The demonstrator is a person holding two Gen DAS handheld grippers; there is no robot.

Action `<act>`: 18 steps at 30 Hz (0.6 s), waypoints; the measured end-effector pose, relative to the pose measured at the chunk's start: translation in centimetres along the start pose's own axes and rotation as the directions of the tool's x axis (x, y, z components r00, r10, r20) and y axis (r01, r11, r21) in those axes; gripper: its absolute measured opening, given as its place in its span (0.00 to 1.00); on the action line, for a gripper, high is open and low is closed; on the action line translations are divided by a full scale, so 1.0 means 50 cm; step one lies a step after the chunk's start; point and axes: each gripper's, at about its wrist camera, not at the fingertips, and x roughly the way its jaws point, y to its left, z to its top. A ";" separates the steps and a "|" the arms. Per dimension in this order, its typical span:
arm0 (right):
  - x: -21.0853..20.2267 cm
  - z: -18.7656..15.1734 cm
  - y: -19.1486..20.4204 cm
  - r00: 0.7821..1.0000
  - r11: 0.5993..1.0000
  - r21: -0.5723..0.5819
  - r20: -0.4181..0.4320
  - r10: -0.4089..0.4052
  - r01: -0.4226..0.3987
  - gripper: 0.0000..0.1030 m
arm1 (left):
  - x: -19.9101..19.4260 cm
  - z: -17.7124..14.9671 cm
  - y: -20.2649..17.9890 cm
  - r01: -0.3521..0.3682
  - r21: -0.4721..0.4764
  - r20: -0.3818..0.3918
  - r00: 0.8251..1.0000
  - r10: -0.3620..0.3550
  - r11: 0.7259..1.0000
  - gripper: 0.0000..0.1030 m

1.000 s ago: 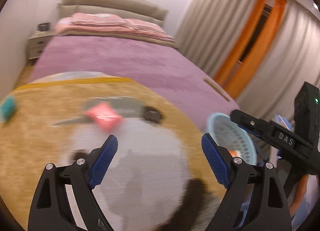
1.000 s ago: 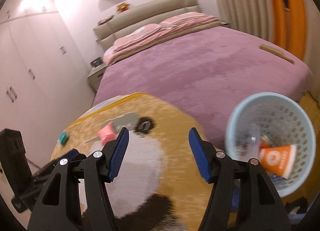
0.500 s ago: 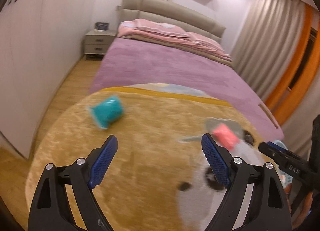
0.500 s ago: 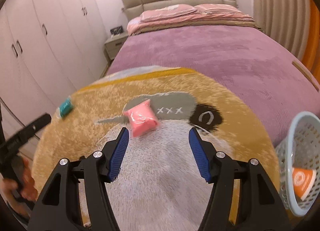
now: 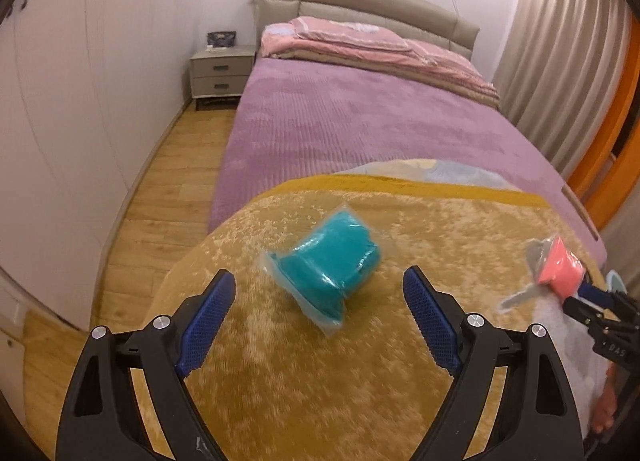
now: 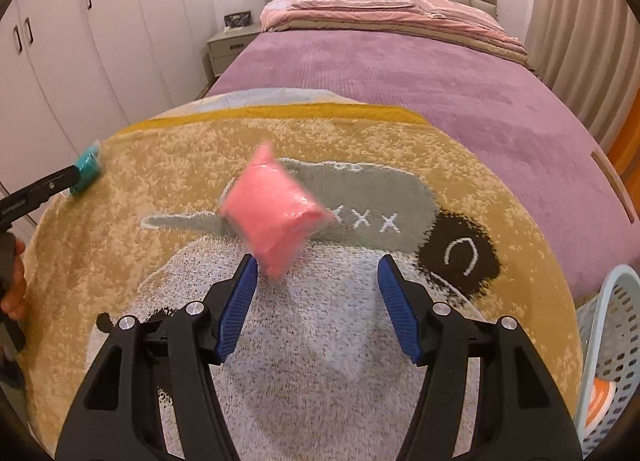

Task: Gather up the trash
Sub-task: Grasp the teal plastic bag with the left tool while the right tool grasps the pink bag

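A teal packet in clear wrap (image 5: 326, 275) lies on the yellow rug (image 5: 304, 381) just ahead of my open left gripper (image 5: 318, 317), between its blue pads. A pink packet (image 6: 272, 217) lies on the rug just ahead of my open right gripper (image 6: 316, 305), nearer its left pad (image 6: 236, 309). The pink packet (image 5: 560, 269) also shows at the right of the left wrist view, with the right gripper's tip beside it. The teal packet (image 6: 86, 169) shows far left in the right wrist view. Both grippers are empty.
A pale blue perforated basket (image 6: 612, 341) stands at the rug's right edge with an orange cup (image 6: 598, 405) inside. A bed with a purple cover (image 5: 360, 129) lies beyond the rug. White wardrobes (image 5: 60, 101) and a nightstand (image 5: 220, 73) line the left.
Both grippers swung left and moved down closer to the rug. The teal packet now sits between the left pads, and the pink packet is larger and close to the right pads.
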 end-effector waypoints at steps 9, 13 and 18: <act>0.026 0.028 0.004 1.000 0.999 -0.031 -0.006 0.019 -0.019 0.72 | 0.044 0.016 -0.016 0.019 0.049 -0.023 1.000 -0.018 0.999 0.78; 0.040 0.049 0.003 1.000 0.999 -0.039 -0.007 0.027 -0.027 0.72 | 0.049 0.010 -0.027 0.020 0.078 -0.027 0.999 -0.018 0.997 0.74; 0.066 0.082 0.015 0.999 0.997 -0.063 -0.015 0.036 -0.037 0.72 | 0.048 0.005 -0.034 0.041 0.097 -0.030 0.999 -0.038 0.994 0.67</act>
